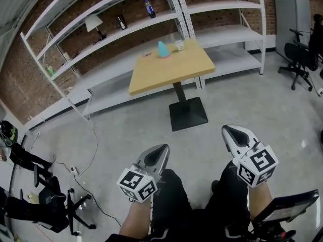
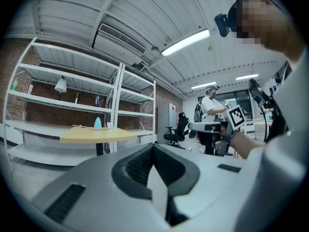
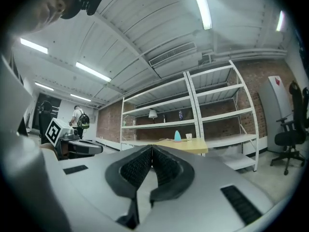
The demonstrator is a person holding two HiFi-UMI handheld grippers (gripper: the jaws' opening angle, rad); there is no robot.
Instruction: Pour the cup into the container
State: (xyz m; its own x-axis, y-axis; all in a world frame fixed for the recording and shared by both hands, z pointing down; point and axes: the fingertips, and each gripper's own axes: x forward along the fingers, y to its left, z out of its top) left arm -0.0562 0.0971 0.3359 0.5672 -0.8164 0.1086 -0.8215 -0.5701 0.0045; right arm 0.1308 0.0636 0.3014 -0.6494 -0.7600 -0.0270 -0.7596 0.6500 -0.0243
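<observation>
A small white cup (image 1: 178, 45) stands at the far edge of a wooden table (image 1: 171, 69), beside a light blue cone-shaped container (image 1: 163, 49). Both show small in the left gripper view, the container (image 2: 98, 123) and the cup (image 2: 109, 125), and in the right gripper view, the container (image 3: 177, 136) and the cup (image 3: 189, 136). My left gripper (image 1: 162, 149) and right gripper (image 1: 226, 130) are held level over the floor, well short of the table. Each is shut with nothing between its jaws.
White metal shelving (image 1: 126, 32) lines the brick wall behind the table, with a lamp (image 1: 94, 23) and bottles on it. Office chairs (image 1: 299, 59) stand at the right, another (image 1: 55, 205) lies at the lower left with cables on the floor. A person with a backpack (image 2: 208, 111) stands off to the side.
</observation>
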